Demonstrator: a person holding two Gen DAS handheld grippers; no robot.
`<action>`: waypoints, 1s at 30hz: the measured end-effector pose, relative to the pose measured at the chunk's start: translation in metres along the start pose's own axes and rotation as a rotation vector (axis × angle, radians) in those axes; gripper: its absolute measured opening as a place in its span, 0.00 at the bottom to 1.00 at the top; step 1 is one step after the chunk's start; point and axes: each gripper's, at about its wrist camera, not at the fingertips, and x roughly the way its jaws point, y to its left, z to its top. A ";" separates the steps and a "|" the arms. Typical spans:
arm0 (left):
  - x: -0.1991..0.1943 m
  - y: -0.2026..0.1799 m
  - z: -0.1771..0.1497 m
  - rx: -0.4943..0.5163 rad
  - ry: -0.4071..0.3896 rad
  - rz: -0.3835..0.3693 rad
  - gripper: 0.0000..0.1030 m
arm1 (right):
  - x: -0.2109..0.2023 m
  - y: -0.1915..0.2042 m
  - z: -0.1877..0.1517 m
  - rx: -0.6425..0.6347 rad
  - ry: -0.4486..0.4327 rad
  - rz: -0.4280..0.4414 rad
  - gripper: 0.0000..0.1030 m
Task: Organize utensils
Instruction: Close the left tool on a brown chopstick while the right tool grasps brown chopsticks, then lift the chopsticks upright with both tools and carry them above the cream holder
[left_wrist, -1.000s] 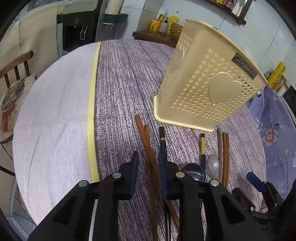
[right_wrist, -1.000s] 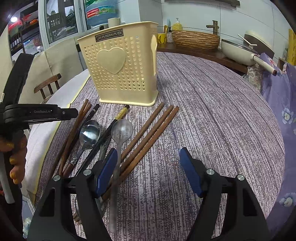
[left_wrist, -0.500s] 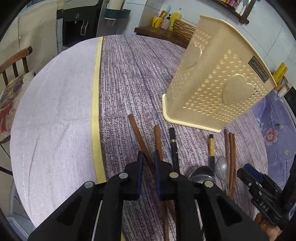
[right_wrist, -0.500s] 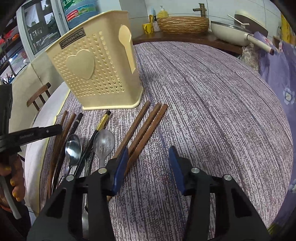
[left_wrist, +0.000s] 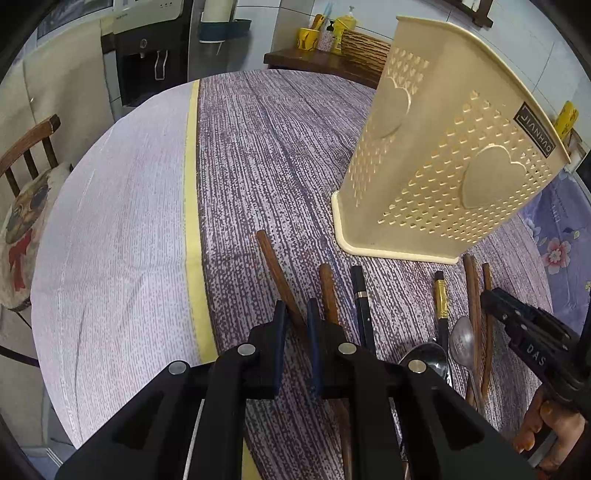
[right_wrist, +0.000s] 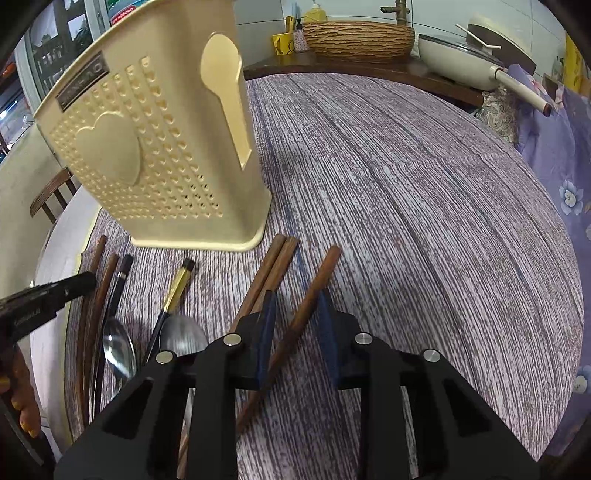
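A cream perforated utensil holder (left_wrist: 443, 166) (right_wrist: 147, 147) stands upright on the purple-striped tablecloth. In front of it lie brown wooden chopsticks, black chopsticks (left_wrist: 360, 295) and two metal spoons (right_wrist: 118, 347) (right_wrist: 183, 334). My left gripper (left_wrist: 295, 317) is shut on the leftmost brown chopstick (left_wrist: 271, 258), whose end sticks out ahead of the pads. The jaws of my right gripper (right_wrist: 297, 314) are closing around a single brown chopstick (right_wrist: 321, 273). That chopstick lies between the pads with a gap on each side. A brown pair (right_wrist: 273, 266) lies just left of it.
A wooden chair (left_wrist: 26, 147) stands past the table's left edge, with a water dispenser (left_wrist: 147, 55) behind. A woven basket (right_wrist: 358, 37) and a white pan (right_wrist: 461, 62) sit on the side counter at the back. A flowered purple cloth (right_wrist: 565, 166) hangs on the right.
The left jaws narrowed onto the leftmost brown chopstick and moved forward. The right jaws narrowed from wide open around the rightmost chopstick, which has swung apart from the other two.
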 end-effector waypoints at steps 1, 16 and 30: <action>0.000 -0.002 0.000 0.001 0.003 0.003 0.12 | 0.002 0.001 0.002 -0.002 0.000 -0.007 0.23; 0.017 -0.009 0.016 0.011 0.007 0.046 0.12 | 0.010 -0.012 0.015 0.063 -0.009 0.014 0.12; -0.014 0.006 0.009 -0.056 -0.085 -0.017 0.07 | -0.013 -0.030 0.018 0.210 -0.111 0.216 0.10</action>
